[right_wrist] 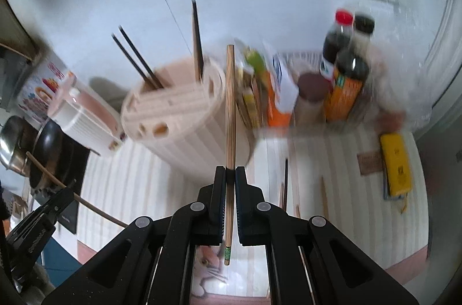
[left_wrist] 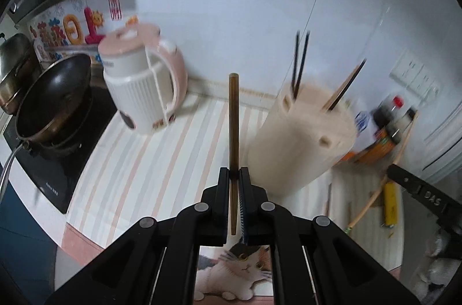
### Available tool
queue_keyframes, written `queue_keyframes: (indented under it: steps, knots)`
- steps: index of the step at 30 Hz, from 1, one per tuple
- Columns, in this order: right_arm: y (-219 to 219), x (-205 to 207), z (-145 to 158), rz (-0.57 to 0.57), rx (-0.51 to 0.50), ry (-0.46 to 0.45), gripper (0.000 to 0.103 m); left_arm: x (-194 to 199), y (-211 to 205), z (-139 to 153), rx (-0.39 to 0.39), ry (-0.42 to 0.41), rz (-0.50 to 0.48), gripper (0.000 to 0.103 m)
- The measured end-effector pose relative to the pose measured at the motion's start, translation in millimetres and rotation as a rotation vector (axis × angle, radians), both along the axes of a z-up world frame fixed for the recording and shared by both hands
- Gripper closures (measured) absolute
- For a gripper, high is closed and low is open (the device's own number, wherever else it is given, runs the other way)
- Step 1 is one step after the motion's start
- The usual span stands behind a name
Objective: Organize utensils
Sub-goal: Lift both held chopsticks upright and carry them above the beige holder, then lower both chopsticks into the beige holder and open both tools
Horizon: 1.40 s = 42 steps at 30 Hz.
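The left tongs (left_wrist: 236, 175) pinch a brown chopstick (left_wrist: 233, 126) low down, so it stands up beside the pink holder (left_wrist: 300, 137). The right tongs (right_wrist: 230, 175) pinch a striped chopstick (right_wrist: 230, 108) too. Both sticks look light, stiff and smooth; pinched low, they may swing.

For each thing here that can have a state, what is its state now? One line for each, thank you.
left gripper: shut on dark brown chopstick, held upright
right gripper: shut on light bamboo chopstick, held upright
utensil holder: standing, several chopsticks inside
kettle: lid closed
wok: on the stove, looks empty
red-capped bottle: capped
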State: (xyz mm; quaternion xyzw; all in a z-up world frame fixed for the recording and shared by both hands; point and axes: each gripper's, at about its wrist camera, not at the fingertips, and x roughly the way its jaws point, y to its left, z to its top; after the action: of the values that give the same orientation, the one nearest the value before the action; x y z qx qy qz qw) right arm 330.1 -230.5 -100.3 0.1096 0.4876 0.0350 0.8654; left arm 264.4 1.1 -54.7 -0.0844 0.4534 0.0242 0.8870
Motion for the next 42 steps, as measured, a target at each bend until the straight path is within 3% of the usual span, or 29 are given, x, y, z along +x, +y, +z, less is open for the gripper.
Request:
queue_keyframes:
  steps: [10, 17, 22, 30, 38, 42]
  knots:
    - [-1, 41, 90, 0.031, 0.031, -0.162, 0.097, 24, -5, 104, -0.110, -0.171, -0.032, 0.099]
    - [-2, 81, 128, 0.007, 0.030, -0.259, 0.097, 63, -23, 135, -0.110, -0.226, -0.064, 0.099]
    - [0, 113, 121, -0.027, 0.031, -0.274, 0.097, 99, -35, 127, -0.102, -0.220, -0.073, 0.099]
    - [0, 150, 84, -0.061, 0.032, -0.261, 0.097, 149, -44, 76, -0.099, -0.139, -0.080, 0.099]
    - [3, 166, 54, -0.039, 0.014, -0.207, 0.097, 170, -50, 41, -0.086, -0.047, -0.122, 0.099]
    - [6, 169, 44, 0.013, 0.037, -0.153, 0.096, 169, -48, 36, -0.125, -0.016, -0.128, 0.097]
